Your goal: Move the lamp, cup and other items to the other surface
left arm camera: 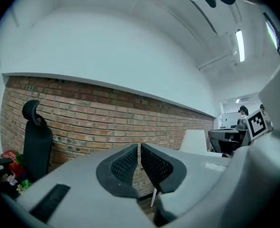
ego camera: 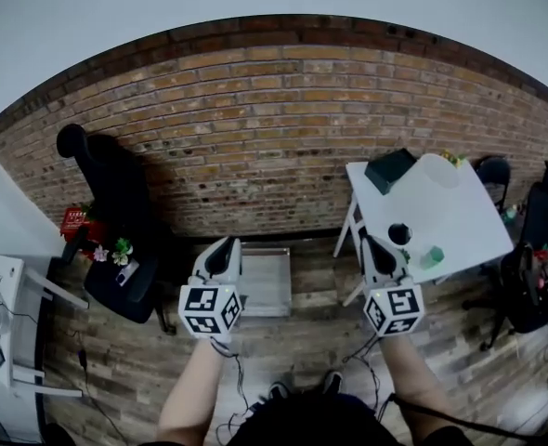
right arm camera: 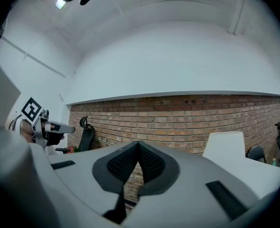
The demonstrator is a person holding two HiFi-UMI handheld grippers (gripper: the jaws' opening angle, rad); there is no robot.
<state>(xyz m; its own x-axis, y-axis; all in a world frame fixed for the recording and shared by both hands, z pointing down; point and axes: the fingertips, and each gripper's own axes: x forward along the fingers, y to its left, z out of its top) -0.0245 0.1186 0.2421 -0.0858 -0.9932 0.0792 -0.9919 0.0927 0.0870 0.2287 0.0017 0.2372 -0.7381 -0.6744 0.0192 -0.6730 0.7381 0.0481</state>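
The left gripper (left arm camera: 139, 148) has its jaws drawn together, only a thin slit between the ribbed pads, and nothing is caught there. The right gripper (right arm camera: 138, 145) is likewise closed and empty, its pads meeting at the tips. Both point level at the brick wall (ego camera: 255, 128).

In the head view the person holds the two side by side and well apart. Both bare forearms are stretched forward, the left forearm (ego camera: 195, 388) angling slightly inward and the right forearm (ego camera: 413, 379) running nearly straight. The left marker cube (ego camera: 209, 309) and the right marker cube (ego camera: 393, 309) sit at about the same height in that view.

The task's things are on the white table (ego camera: 469, 221) to the right, just beyond the right gripper. A dark box-shaped item (ego camera: 390, 168) stands at its far corner. A dark round item (ego camera: 399, 233) sits by the near edge, with a small green item (ego camera: 432, 256) just beside it. Which of these is the lamp or the cup I cannot tell.

A low grey stand (ego camera: 267, 282) sits on the wood floor against the wall, between the two grippers. A black office chair (ego camera: 116, 203) stands to the left.
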